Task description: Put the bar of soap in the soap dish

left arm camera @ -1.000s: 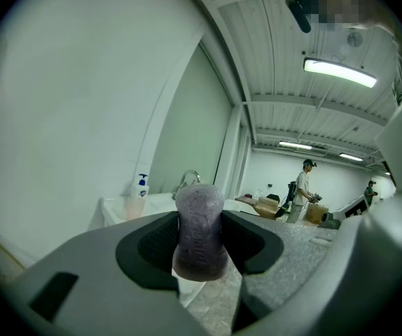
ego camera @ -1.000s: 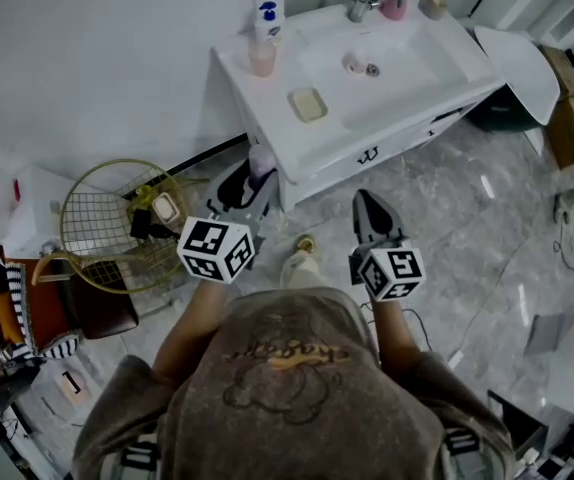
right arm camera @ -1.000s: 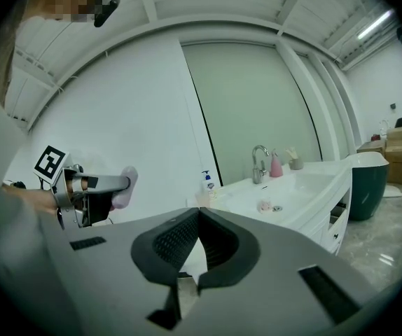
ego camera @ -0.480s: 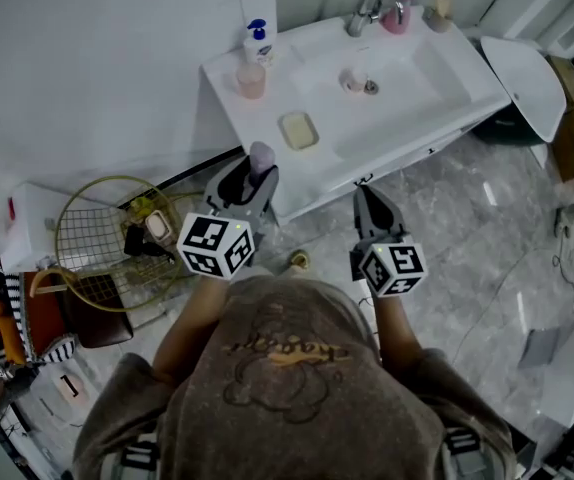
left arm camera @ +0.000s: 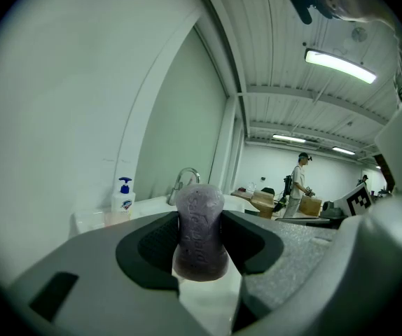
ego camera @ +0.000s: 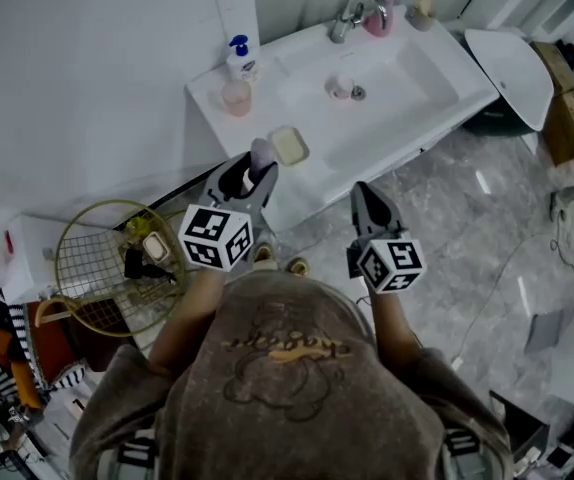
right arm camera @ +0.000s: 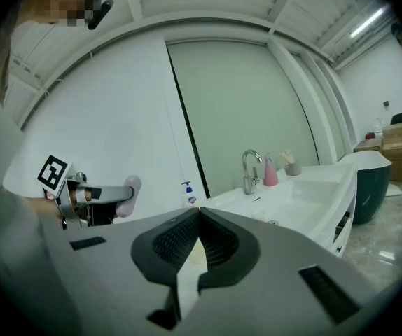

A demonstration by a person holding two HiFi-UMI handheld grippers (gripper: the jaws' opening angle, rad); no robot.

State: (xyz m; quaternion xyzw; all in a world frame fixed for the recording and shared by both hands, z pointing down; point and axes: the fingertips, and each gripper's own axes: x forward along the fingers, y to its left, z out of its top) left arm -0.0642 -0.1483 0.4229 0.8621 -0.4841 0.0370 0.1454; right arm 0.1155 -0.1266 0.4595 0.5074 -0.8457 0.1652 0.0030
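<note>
Head view: the mauve, waisted bar of soap (ego camera: 261,156) stands upright in the left gripper (ego camera: 257,168), just short of the cream rectangular soap dish (ego camera: 289,145) on the white vanity top (ego camera: 407,108). The right gripper (ego camera: 363,196) hangs beside it.

Left gripper view: the jaws clench the soap at its narrow middle. It looks stiff, light and probably slick, so that waist seems the safest hold.

Right gripper view: the jaws meet at the tips, with nothing between them.
</note>
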